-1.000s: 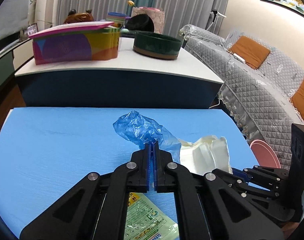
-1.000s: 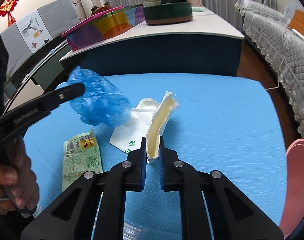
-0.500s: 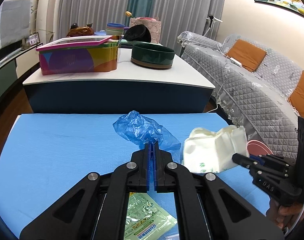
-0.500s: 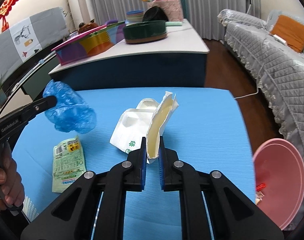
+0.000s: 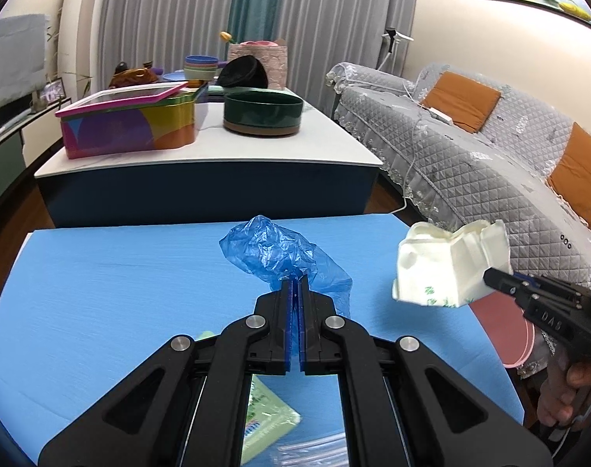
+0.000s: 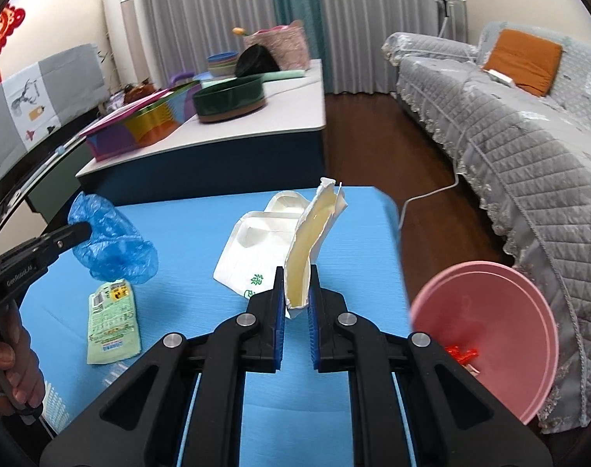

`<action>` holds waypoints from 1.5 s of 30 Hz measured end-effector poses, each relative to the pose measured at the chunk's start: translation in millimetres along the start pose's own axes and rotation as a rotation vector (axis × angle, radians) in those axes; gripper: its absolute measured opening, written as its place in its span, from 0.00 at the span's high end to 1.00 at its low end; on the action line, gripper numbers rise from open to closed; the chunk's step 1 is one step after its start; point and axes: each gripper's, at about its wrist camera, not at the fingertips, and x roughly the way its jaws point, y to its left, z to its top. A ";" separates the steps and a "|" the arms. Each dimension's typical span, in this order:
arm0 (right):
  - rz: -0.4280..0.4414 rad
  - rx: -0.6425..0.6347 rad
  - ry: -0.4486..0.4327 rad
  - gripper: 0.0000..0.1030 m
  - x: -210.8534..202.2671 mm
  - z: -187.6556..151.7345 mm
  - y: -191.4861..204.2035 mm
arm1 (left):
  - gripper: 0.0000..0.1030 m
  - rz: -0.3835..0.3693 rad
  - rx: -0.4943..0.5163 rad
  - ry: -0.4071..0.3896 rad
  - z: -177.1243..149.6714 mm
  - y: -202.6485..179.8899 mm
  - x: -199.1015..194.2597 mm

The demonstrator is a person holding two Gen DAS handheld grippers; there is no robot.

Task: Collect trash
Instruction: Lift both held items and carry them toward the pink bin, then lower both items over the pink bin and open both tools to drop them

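blue bag (image 5: 280, 253), white carton (image 6: 256, 257), pink bin (image 6: 490, 334)

Beyond the blue table (image 5: 101, 292) stands a white-topped counter (image 5: 326, 148) carrying a multicoloured tin (image 5: 132, 124) with a pink lid, a dark green round container (image 5: 262, 111), a stack of pastel bowls (image 5: 201, 65) and a pale quilted bag (image 5: 258, 52) (a black rounded thing leans against it). A grey quilted sofa (image 6: 529, 148) with orange cushions (image 6: 523, 60) lines the side, grey curtains (image 5: 159, 19) behind.

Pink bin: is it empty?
No, the pink bin beside the blue table already holds a small red scrap.
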 end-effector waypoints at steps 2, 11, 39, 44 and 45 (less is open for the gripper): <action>-0.011 0.014 -0.006 0.90 -5.2 -1.6 -10.3 | 0.98 -0.007 0.006 0.004 -2.5 -6.5 1.3; -0.060 0.077 -0.037 0.90 -30.1 -3.6 -56.1 | 0.98 -0.051 0.047 0.014 -8.6 -46.1 10.4; -0.221 0.290 -0.021 0.90 -79.0 -4.4 -207.0 | 0.98 -0.232 0.172 0.041 5.6 -204.6 35.0; -0.226 0.292 -0.017 0.90 -79.5 -3.9 -212.5 | 0.98 -0.246 0.185 0.051 7.6 -223.9 42.3; -0.224 0.293 -0.017 0.90 -79.5 -3.9 -213.5 | 0.98 -0.248 0.188 0.053 7.3 -226.5 43.2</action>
